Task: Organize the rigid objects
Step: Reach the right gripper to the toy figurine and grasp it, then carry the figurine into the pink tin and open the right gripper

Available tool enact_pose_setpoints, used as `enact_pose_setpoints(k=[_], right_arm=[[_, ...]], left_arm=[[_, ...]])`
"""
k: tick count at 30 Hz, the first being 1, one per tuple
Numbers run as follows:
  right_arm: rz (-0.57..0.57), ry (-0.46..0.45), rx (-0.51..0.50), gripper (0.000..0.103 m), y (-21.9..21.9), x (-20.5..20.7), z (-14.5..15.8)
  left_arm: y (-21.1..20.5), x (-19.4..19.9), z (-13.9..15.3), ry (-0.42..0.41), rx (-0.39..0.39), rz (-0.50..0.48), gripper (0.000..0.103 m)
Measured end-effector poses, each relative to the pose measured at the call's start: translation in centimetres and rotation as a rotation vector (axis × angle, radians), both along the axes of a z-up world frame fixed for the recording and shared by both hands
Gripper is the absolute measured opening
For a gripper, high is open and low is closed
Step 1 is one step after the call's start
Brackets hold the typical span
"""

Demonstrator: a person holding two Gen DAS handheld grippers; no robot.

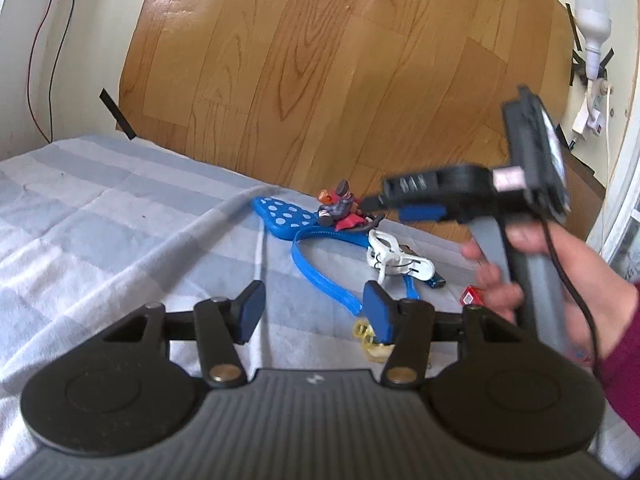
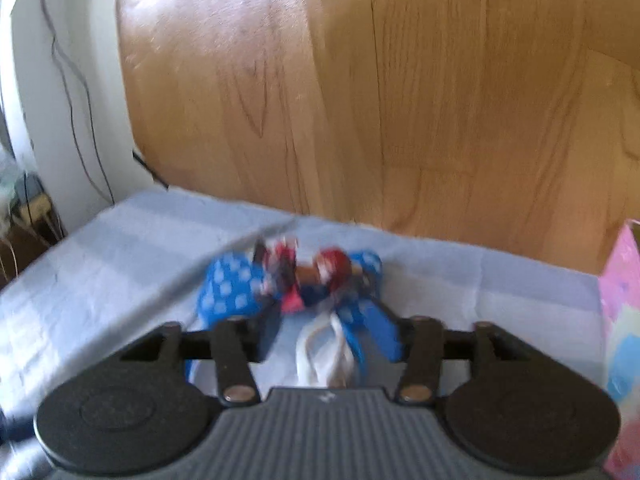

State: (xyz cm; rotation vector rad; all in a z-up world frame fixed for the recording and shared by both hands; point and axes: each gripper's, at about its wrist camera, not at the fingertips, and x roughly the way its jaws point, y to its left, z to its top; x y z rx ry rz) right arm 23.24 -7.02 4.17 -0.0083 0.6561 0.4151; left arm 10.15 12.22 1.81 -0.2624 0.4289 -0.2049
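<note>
A blue headband with dotted ears (image 1: 286, 216) lies on the striped blue-grey cloth (image 1: 100, 208). A small red and grey toy figure (image 1: 340, 208) sits on it. White clips (image 1: 394, 258) lie beside it, and a small yellow object (image 1: 370, 338) lies by my left gripper's right finger. My left gripper (image 1: 314, 314) is open and empty, just short of the headband. My right gripper (image 2: 330, 338) is open, over the same pile: the headband (image 2: 232, 292), the figure (image 2: 288, 276) and the white clips (image 2: 324, 354), all blurred. The right gripper also shows in the left wrist view (image 1: 416, 196), above the figure.
A small red box (image 1: 472, 296) lies by the person's hand. A pink patterned box (image 2: 622, 320) stands at the right edge. Wooden floor (image 1: 320, 60) lies beyond the cloth's far edge. A lamp and power strip (image 1: 592, 40) are at far right.
</note>
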Motion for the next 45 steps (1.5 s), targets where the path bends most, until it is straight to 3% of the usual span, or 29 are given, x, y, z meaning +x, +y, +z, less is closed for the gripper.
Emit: enact_pose_setpoints(k=[6, 7, 8, 9, 15, 22, 27, 31, 34, 35, 40, 42, 44, 45], right_arm=[[-0.029, 0.057, 0.042, 0.054, 1.6, 4.2, 0.1], [-0.016, 0.097, 0.064, 0.041, 1.8, 4.8, -0.1], [0.004, 0.139, 0.073, 0.034, 2.1, 5.4, -0.5], [0.009, 0.149, 0.055, 0.01, 2.5, 5.4, -0.7], [0.118, 0.106, -0.018, 0.01, 4.7, 3.1, -0.9], [0.144, 0.098, 0.062, 0.01, 2.4, -0.9, 0.8], [0.168, 0.02, 0.148, 0.01, -2.0, -6.9, 3.8], [0.146, -0.029, 0.131, 0.01, -6.9, -13.4, 4.4], [0.119, 0.004, 0.116, 0.01, -10.6, -17.9, 3.2], [0.11, 0.019, 0.11, 0.01, -11.6, -19.1, 2.8], [0.035, 0.046, 0.068, 0.01, -14.6, -23.1, 0.4], [0.019, 0.04, 0.078, 0.017, -15.4, -23.7, -0.2], [0.02, 0.01, 0.096, 0.032, -16.1, -24.5, -0.3], [0.022, -0.004, 0.101, 0.046, -16.4, -24.8, -0.2]], left_arm=[[0.8, 0.3, 0.0, 0.025, -0.051, 0.013, 0.059], [1.0, 0.3, -0.1, 0.029, -0.059, 0.015, 0.059], [1.1, 0.3, -0.1, 0.032, -0.067, 0.018, 0.059], [1.2, 0.3, -0.1, 0.035, -0.074, 0.021, 0.059], [1.8, 0.4, -0.1, 0.052, -0.106, 0.033, 0.06], [2.0, 0.5, -0.1, 0.049, -0.125, 0.033, 0.06], [1.9, -0.1, 0.2, -0.003, -0.136, -0.005, 0.063], [0.0, -0.7, 0.6, -0.03, -0.128, -0.16, 0.065], [-2.8, -2.0, 1.2, -0.032, -0.122, -0.312, 0.067], [-3.9, -2.5, 1.4, -0.027, -0.122, -0.352, 0.073], [-9.1, -3.9, 0.9, 0.08, -0.161, -0.543, 0.079], [-10.8, -4.1, 0.7, 0.099, -0.142, -0.564, 0.08], [-12.1, -4.3, 0.7, 0.11, -0.099, -0.567, 0.08], [-12.7, -4.5, 0.8, 0.112, -0.082, -0.572, 0.08]])
